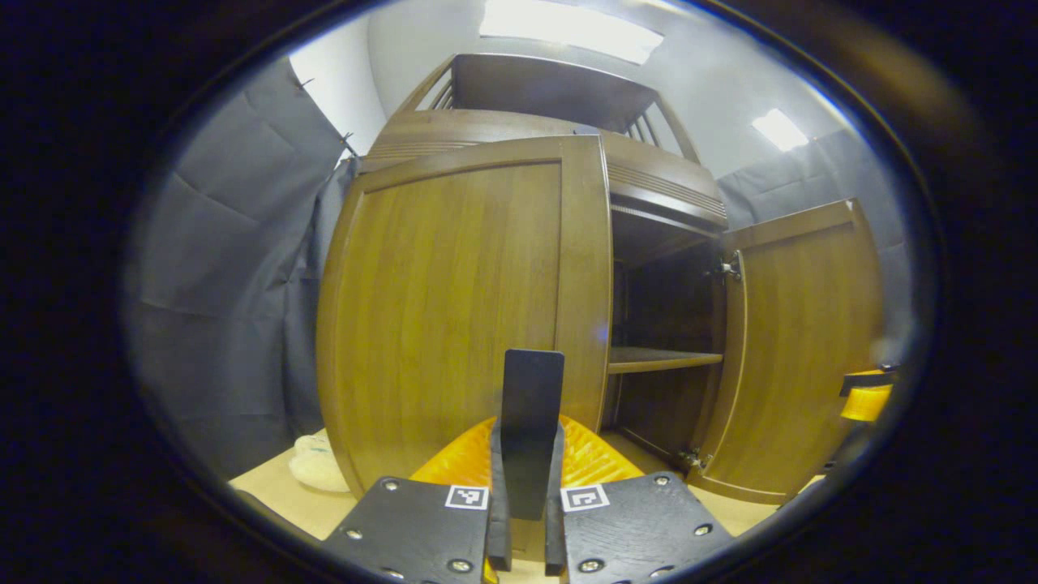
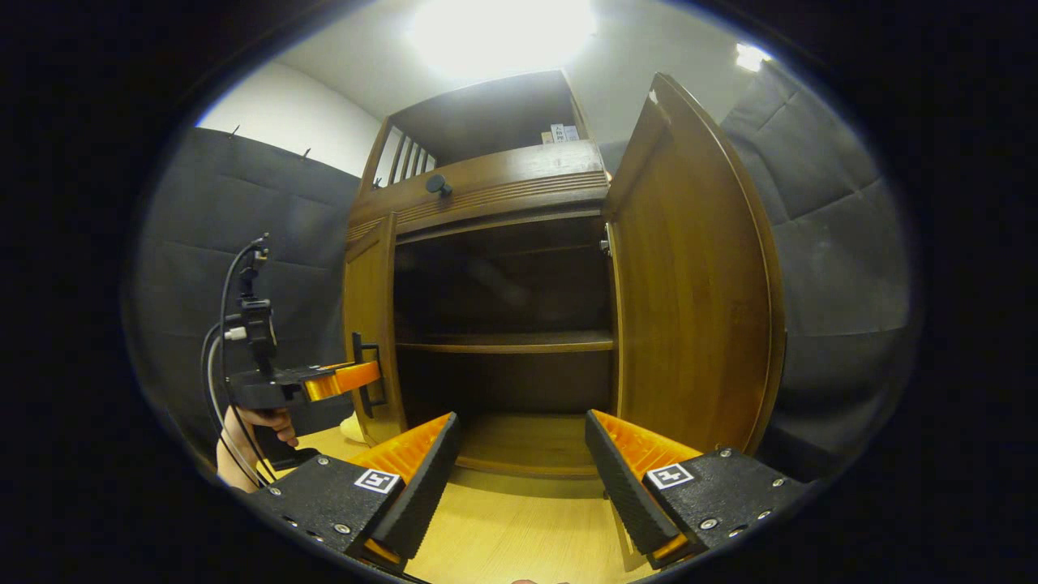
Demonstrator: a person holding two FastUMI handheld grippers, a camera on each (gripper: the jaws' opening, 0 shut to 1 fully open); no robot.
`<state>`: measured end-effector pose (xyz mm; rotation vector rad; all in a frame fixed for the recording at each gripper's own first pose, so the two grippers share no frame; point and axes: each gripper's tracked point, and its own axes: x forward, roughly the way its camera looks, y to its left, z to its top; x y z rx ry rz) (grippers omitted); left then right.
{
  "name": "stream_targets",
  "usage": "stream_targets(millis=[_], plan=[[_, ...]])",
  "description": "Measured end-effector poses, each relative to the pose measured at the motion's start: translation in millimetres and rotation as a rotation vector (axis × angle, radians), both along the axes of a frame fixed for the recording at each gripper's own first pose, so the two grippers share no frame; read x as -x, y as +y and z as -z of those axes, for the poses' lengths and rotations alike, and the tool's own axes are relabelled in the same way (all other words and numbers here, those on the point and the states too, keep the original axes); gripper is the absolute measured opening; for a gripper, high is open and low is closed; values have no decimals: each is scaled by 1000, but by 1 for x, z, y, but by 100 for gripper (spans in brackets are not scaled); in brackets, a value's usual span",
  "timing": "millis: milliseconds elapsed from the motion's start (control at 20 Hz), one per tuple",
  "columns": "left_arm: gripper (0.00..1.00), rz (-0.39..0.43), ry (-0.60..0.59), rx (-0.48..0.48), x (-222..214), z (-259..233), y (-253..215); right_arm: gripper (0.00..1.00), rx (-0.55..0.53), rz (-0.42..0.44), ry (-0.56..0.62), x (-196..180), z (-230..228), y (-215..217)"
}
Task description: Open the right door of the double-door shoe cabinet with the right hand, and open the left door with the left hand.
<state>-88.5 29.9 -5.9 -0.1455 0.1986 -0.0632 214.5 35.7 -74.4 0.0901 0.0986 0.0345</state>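
Shoe cabinet (image 2: 503, 186), wooden, double-door, standing on a pale wood floor (image 2: 519, 527) against grey padded booth walls (image 2: 835, 243). Right door (image 2: 697, 308): swung fully outward on its hinges, inner face toward the right gripper view; in the left gripper view it stands at the cabinet's right side (image 1: 799, 349), well apart from the frame. Left door (image 1: 454, 316): covers its half of the front in the left gripper view; in the right gripper view it stands (image 2: 371, 324) slightly ajar at its free edge. Interior: dark, one shelf (image 2: 507, 342) running across at mid height, bottom board below it. Door handle (image 1: 531, 389): dark upright bar at the left door's free edge. Left gripper (image 1: 527, 495): fingers drawn together on the handle, one on each side; in the right gripper view it (image 2: 357, 377) sits against the same door edge, held by a hand (image 2: 263, 422). Right gripper (image 2: 519, 462): fingers spread wide, holding nothing, in front of the cabinet's lower edge. White object (image 1: 312, 466) on the floor at the cabinet's left corner, kind unclear.
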Motion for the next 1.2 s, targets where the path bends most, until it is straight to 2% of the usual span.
stream_targets(millis=[50, 100, 150, 200, 350, 450, 550, 600, 650, 700, 850, 900, 950, 1050, 1150, 1200], plan=[[23, -1, -2, 3, 8, -3, 3, 91, 2, 2, -1, 0, -1, 0], [23, -3, -5, 8, 14, -5, 6, 94, 1, 2, 0, 0, 0, -1], [23, -6, -8, 13, 19, -8, 12, 91, 0, 0, 2, 0, 1, 0], [18, -8, -11, 18, 25, -8, 17, 94, 2, -4, 6, 0, 1, 0], [23, -18, -17, 18, 42, -14, 31, 95, 25, 5, 12, 1, 0, -1], [18, -32, -20, 6, 53, -19, 39, 95, 38, 14, 9, 1, 0, -2], [17, -53, -27, -7, 66, -21, 53, 94, 45, 11, 11, 1, 1, 0], [22, -63, -30, -14, 77, -23, 65, 94, 50, 11, 10, 0, 0, 0], [12, -73, -33, -21, 85, -24, 74, 94, 55, 17, 9, 1, 0, -1], [16, -81, -36, -22, 89, -25, 81, 95, 60, 21, 9, 1, 1, -1], [16, -98, -43, 7, 105, -31, 103, 94, 63, 19, 5, 1, 0, 1], [22, -100, -48, 11, 108, -33, 111, 95, 61, 13, 5, 1, 0, 1], [16, -105, -49, 14, 111, -33, 118, 94, 59, 9, 5, 0, 1, 1], [16, -118, -65, 8, 117, -36, 138, 94, 57, 0, 12, 0, 2, 0], [21, -125, -68, -2, 121, -34, 158, 95, 46, -5, 18, 2, 1, -1], [16, -125, -68, -1, 123, -33, 169, 95, 38, 6, 14, 1, -1, -1]])
